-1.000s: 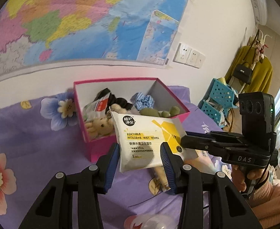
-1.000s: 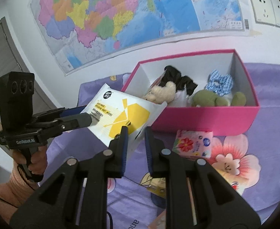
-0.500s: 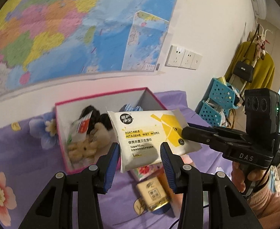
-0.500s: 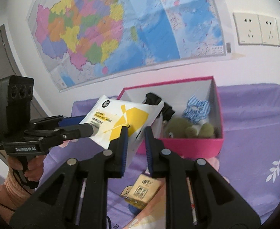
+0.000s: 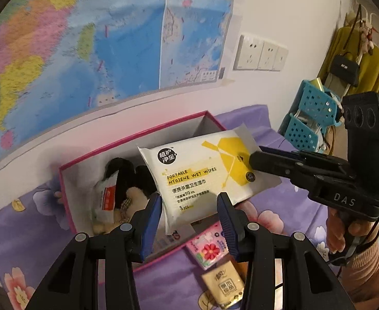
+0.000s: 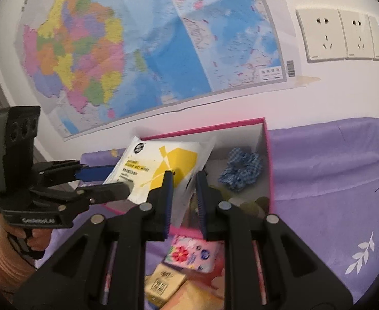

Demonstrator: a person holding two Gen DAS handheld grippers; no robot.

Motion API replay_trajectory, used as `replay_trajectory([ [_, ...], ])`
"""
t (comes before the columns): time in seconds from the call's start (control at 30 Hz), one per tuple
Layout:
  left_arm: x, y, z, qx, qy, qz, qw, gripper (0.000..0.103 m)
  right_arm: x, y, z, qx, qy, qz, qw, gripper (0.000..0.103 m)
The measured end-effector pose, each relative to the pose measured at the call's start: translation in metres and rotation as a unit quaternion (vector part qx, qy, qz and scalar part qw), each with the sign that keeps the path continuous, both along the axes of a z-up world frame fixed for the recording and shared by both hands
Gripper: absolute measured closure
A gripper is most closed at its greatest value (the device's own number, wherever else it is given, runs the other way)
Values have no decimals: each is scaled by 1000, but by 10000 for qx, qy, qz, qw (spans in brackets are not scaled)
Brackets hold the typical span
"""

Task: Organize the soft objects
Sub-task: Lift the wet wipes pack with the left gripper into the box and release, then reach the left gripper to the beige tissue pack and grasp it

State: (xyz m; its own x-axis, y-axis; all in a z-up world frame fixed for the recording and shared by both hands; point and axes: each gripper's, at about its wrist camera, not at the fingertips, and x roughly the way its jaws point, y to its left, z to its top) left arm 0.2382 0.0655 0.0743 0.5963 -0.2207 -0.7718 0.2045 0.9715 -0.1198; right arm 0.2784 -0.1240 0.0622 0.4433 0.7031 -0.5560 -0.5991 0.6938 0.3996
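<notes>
Box (image 6: 268,155) right half was open around the scrunchie (image 6: 241,171); left half was crowded by plush toys (image 5: 127,180). Tissue packs (image 5: 207,248) blocked the front.

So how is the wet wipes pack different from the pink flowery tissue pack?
The wet wipes pack is white with a yellow patch, held up over the pink box by the left gripper and the right gripper. The pink flowery tissue pack is smaller and lies untouched on the purple cloth in front of the box. Both are soft, flat packs.

Wipes pack (image 5: 202,173) above box (image 5: 65,193); tissue packets (image 5: 207,248) on cloth (image 6: 331,180) before box.
</notes>
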Motion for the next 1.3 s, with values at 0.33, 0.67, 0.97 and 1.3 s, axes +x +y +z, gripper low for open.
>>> replay_trajectory([
  [0.33, 52, -7, -28, 442, 676, -34, 9967, 59, 45, 11, -13, -223, 220, -324, 9990, 82],
  [0.67, 50, 4, -20, 611, 499, 211, 9967, 57, 53, 4, -29, -479, 182, -630, 9967, 79],
  [0.97, -15, 7, 24, -91, -188, 101, 9997, 54, 2, -6, -16, -215, 62, 246, 9994, 76],
  [1.3, -83, -15, 13, -759, -346, -121, 9964, 52, -48, -1, -53, -787, 472, 1026, 9905, 68],
])
